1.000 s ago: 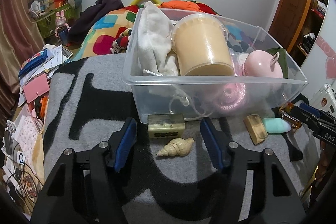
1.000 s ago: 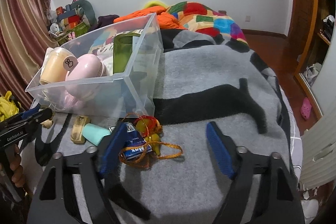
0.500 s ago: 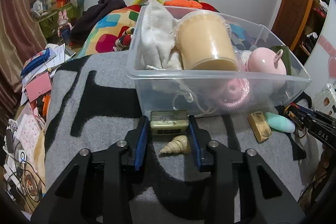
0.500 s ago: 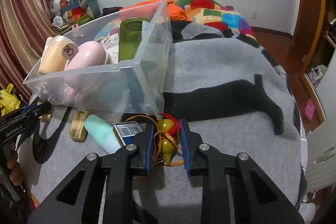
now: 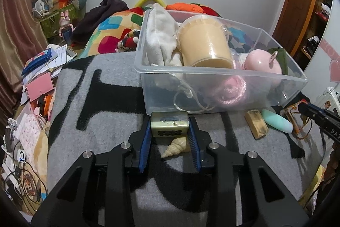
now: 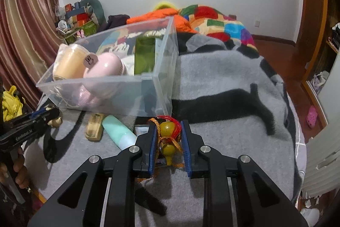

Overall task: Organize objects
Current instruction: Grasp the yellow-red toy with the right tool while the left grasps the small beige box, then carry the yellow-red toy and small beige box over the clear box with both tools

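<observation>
My left gripper [image 5: 169,127] is shut on a small olive rectangular block [image 5: 169,127] and holds it just in front of the clear plastic bin [image 5: 212,76]. A cream seashell [image 5: 176,147] lies on the grey blanket between the fingers, below the block. My right gripper [image 6: 169,131] is shut on a yellow gourd charm with red and orange cords [image 6: 168,133], near the bin's corner [image 6: 163,99]. The bin holds a white cloth [image 5: 158,35], a tan cup [image 5: 205,42], a pink pot [image 5: 262,61] and pink yarn.
A wooden block [image 5: 256,127] and a mint green tube [image 5: 277,123] lie on the blanket by the bin; they also show in the right wrist view [image 6: 119,131]. A small box [image 6: 141,129] lies by the charm. Clutter covers the floor at left [image 5: 31,99].
Both grippers went from open to shut: the left closed on the olive block, the right on the gourd charm. Both have since lifted their objects slightly off the blanket.
</observation>
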`<action>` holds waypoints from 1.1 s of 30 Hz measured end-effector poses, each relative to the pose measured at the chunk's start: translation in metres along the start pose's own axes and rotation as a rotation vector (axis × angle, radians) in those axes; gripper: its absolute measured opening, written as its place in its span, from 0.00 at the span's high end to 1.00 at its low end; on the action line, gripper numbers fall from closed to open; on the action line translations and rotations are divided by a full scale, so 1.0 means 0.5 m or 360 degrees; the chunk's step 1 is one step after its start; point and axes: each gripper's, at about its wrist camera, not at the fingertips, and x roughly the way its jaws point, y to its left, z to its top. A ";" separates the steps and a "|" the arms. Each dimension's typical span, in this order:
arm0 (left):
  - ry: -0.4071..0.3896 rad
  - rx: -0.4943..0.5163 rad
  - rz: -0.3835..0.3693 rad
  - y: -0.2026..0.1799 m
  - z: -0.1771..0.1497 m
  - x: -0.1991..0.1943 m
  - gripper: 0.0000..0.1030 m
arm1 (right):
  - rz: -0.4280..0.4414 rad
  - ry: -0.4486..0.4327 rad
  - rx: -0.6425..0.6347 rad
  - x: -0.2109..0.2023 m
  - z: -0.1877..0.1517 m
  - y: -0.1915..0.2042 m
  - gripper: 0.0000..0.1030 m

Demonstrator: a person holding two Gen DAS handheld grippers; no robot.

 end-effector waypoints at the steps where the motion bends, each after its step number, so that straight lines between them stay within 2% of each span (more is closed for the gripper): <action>1: -0.0008 0.0004 0.0000 -0.002 0.000 -0.004 0.68 | 0.0001 -0.0012 -0.0002 -0.006 0.003 0.001 0.82; 17: -0.0213 0.0066 -0.0030 -0.026 0.037 -0.094 0.68 | -0.0005 -0.0186 -0.0062 -0.084 0.047 0.023 0.82; 33: -0.0318 0.0072 -0.0064 -0.030 0.069 -0.128 0.68 | 0.0043 -0.0335 -0.0080 -0.128 0.103 0.048 0.82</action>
